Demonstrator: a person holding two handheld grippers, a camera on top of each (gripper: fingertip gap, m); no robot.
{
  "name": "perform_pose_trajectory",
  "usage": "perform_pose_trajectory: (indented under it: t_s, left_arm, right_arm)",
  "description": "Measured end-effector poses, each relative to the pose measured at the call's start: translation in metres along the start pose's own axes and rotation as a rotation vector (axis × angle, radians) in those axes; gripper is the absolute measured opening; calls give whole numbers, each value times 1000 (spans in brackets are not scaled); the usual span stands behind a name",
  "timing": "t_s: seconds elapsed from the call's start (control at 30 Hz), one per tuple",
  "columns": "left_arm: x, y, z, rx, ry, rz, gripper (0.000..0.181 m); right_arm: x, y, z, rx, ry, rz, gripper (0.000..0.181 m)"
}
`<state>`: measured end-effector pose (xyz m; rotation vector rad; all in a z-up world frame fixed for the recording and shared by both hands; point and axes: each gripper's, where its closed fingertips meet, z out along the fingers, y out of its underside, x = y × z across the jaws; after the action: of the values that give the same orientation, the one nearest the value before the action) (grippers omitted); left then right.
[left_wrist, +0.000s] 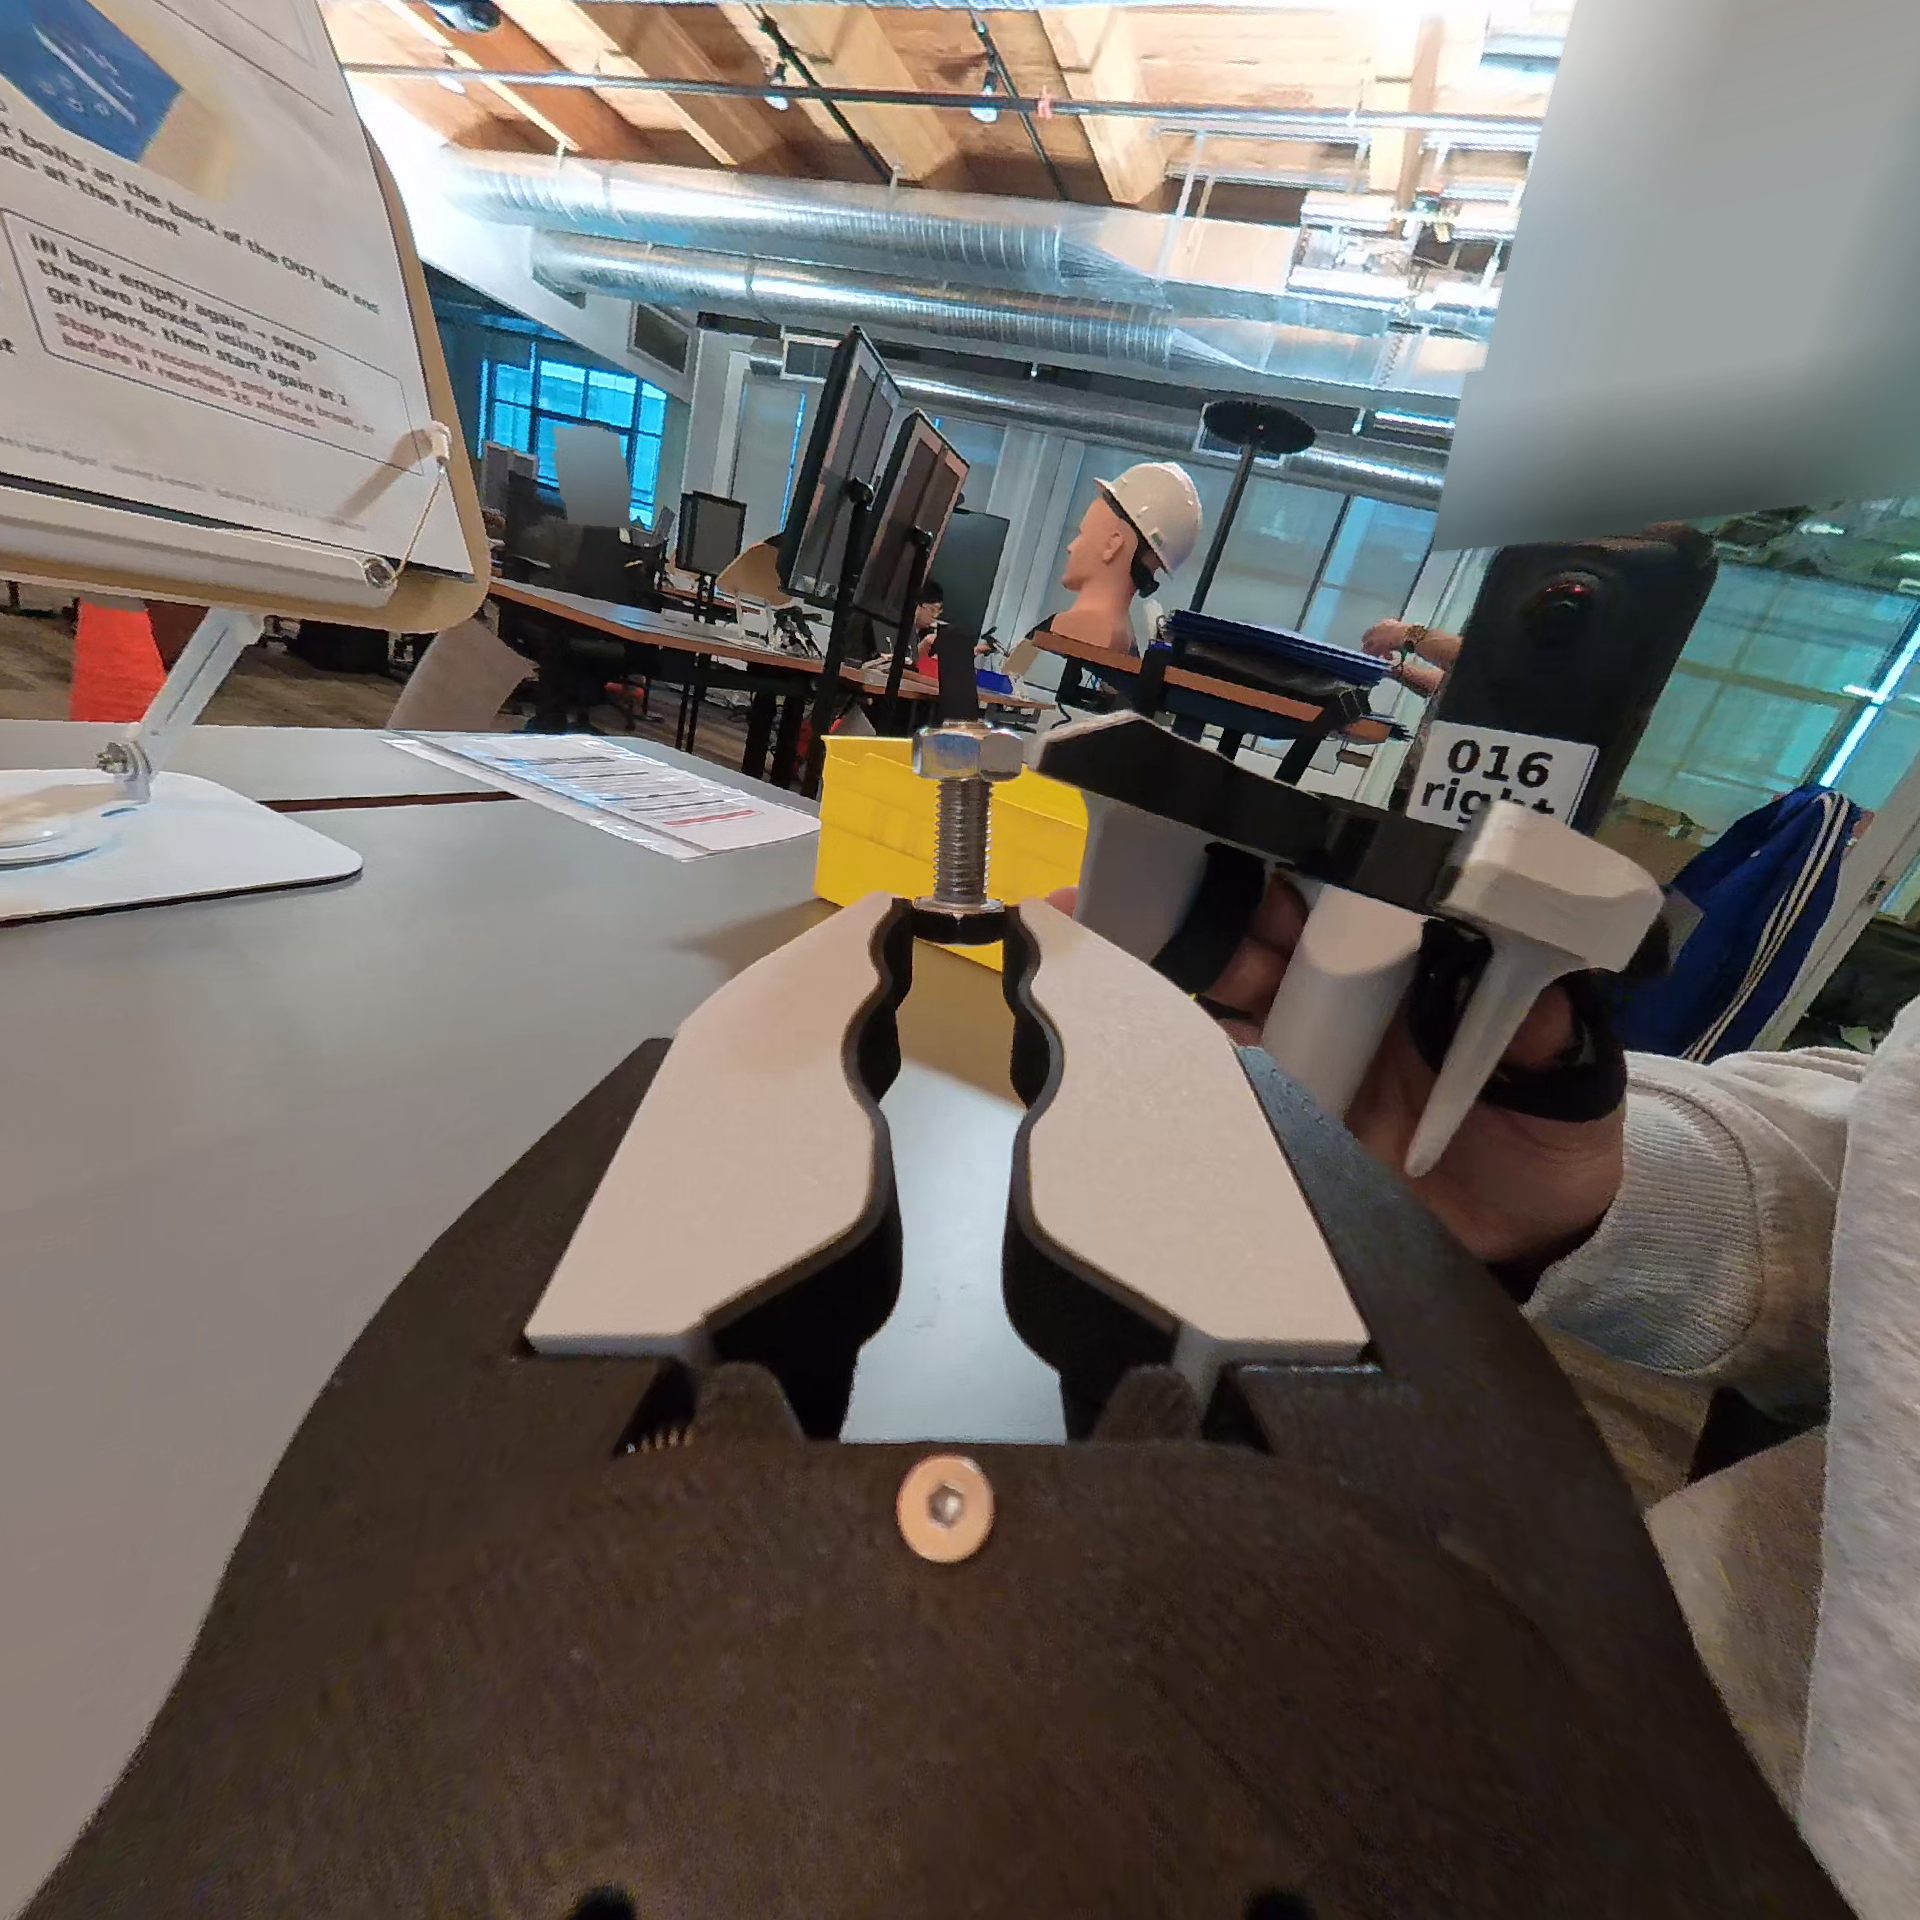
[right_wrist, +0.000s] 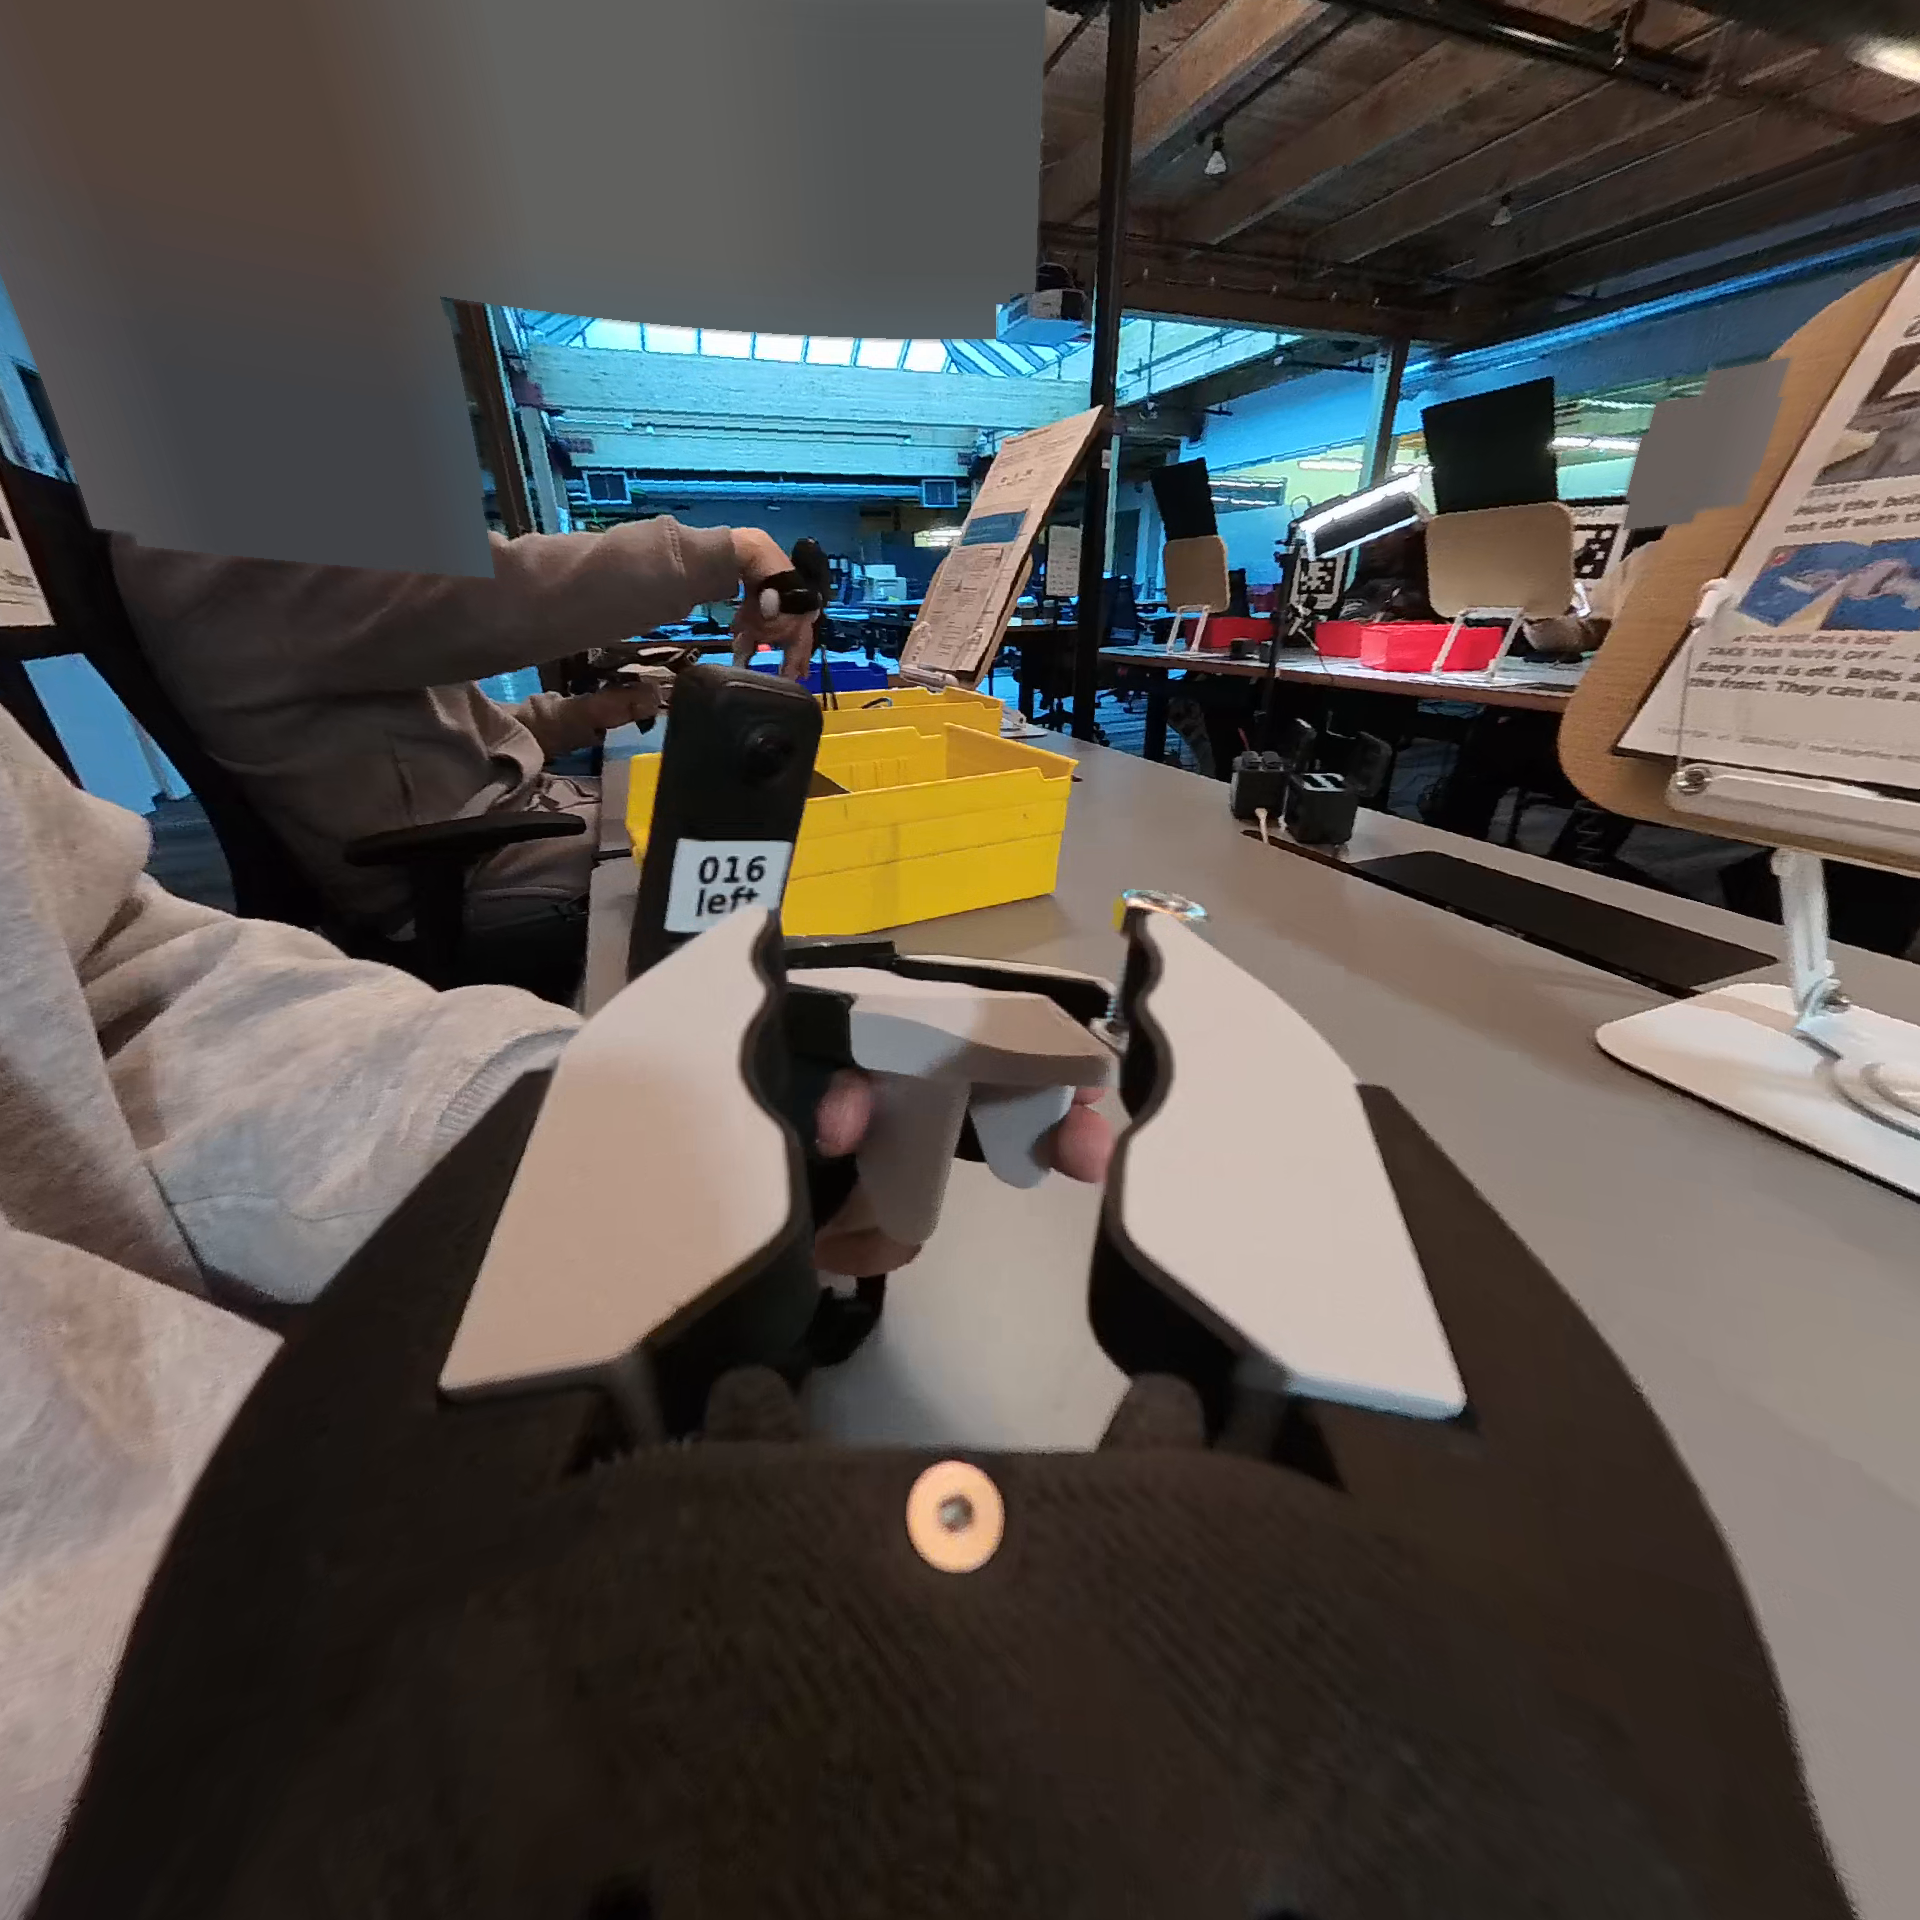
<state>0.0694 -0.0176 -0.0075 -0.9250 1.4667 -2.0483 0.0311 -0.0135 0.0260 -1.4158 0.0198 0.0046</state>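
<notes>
A: We start with the bolt. It stands upright, thread bare, a nut at its top end, its lower end pinched between the tips of our left gripper.

B: So our left gripper is closed on the bolt. And the right gripper?

A: Its fingers stand wide apart in its own view, holding nothing. In the left wrist view one dark fingertip sits just beside the nut; whether they touch, we cannot tell.

B: In the right wrist view we see the nut at the tip of the right-hand finger, with the left gripper and the hand holding it showing through the gap.

A: Behind the bolt sits a yellow bin near the tabletop's far edge.

B: A document stand with a printed sheet stands at the left side of the tabletop in the left wrist view.
</notes>
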Motion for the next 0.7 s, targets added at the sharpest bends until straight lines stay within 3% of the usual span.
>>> perform_pose_trajectory:
  t_s: [0.37, 0.63, 0.7]
  left_arm:
    - [17, 12, 6, -41, 53, 28, 17]
    - [10, 12, 3, -35, 38, -2, 17]
    - [4, 12, 2, -27, 19, -23, 17]
  right_arm:
    - [22, 3, -11, 18, 72, 46, 64]
    - [10, 7, -8, -9, 31, 28, 61]
    - [6, 6, -8, -9, 6, 25, 50]
